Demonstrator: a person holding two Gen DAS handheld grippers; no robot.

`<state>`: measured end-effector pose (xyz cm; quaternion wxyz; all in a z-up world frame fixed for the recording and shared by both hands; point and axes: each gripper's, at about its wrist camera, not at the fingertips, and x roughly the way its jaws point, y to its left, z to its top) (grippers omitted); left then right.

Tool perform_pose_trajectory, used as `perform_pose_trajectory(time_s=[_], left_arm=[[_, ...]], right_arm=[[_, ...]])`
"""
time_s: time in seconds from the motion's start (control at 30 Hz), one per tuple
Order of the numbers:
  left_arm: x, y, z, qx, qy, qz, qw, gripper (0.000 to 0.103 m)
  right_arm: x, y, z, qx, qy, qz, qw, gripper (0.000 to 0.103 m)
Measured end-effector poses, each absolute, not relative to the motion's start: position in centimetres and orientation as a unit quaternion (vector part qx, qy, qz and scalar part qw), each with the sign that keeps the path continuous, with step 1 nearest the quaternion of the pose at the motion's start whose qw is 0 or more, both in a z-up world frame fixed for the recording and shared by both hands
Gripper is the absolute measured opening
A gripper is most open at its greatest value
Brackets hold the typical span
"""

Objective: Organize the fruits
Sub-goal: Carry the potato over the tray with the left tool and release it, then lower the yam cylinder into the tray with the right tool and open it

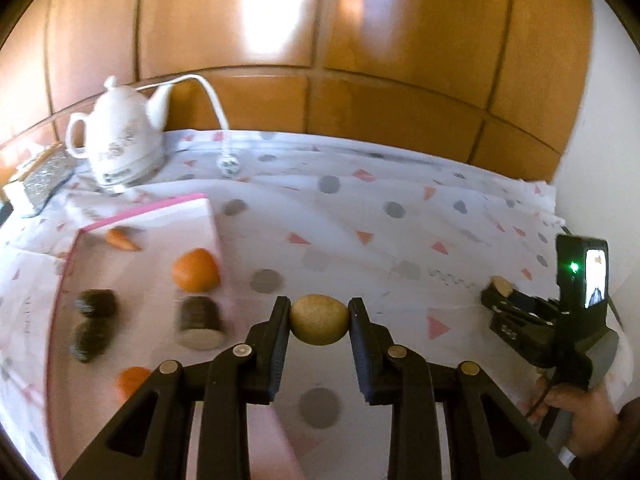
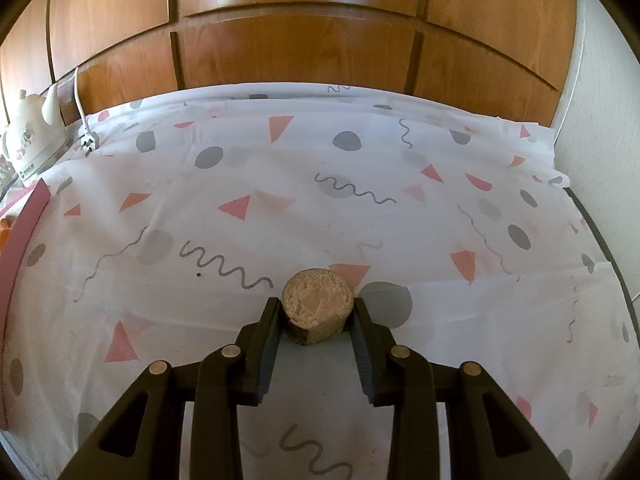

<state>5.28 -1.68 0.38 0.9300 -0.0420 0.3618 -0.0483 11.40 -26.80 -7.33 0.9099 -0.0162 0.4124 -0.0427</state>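
My left gripper (image 1: 319,320) is shut on a whole brown kiwi (image 1: 319,319) and holds it above the cloth, right of a pink-rimmed tray (image 1: 160,206). In the tray lie an orange (image 1: 196,271), a second orange (image 1: 134,381), a carrot piece (image 1: 119,239) and several brown kiwi pieces (image 1: 199,322). My right gripper (image 2: 317,316) is shut on a cut kiwi half (image 2: 317,307), cut face toward the camera, low over the cloth. The right gripper (image 1: 498,292) with that kiwi half also shows at the right of the left wrist view.
A white teapot (image 1: 120,142) with a cord stands at the back left, next to a glittery box (image 1: 44,178). Wooden cabinet doors (image 2: 296,40) close off the back. A white wall (image 2: 600,120) bounds the right side. The patterned tablecloth (image 2: 280,208) covers the table.
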Motion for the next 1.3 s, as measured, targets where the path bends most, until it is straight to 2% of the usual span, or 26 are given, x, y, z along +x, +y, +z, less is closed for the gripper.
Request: perform_pose_trajectory(time_s=[0.47, 0.53, 0.57, 0.87, 0.97, 1.3], left_arm=[[8.4, 9.4, -0.7, -0.094, 0.382, 0.046, 0.918, 0.031], [8.5, 9.9, -1.0, -0.094, 0.386, 0.055, 0.916, 0.044], [8.3, 10.0, -1.1, -0.096, 0.385, 0.061, 0.916, 0.046], [5.9, 10.3, -1.7, -0.104, 0.384, 0.093, 0.913, 0.047], [4.9, 10.3, -1.6, -0.101, 0.379, 0.097, 0.915, 0.051], [2.9, 11.0, -0.7, -0.101, 0.366, 0.102, 0.919, 0.054]], right_arm=[[11.4, -25.9, -7.2, -0.051, 0.415, -0.055, 0.907, 0.034], [11.4, -25.9, -7.2, -0.052, 0.415, -0.055, 0.906, 0.034], [11.4, -25.8, -7.2, -0.052, 0.416, -0.055, 0.906, 0.034], [11.2, -25.5, -6.9, -0.056, 0.416, -0.053, 0.906, 0.034], [10.9, -25.0, -6.7, -0.048, 0.418, -0.034, 0.907, 0.034], [9.3, -17.9, -5.2, -0.059, 0.408, 0.092, 0.907, 0.034]])
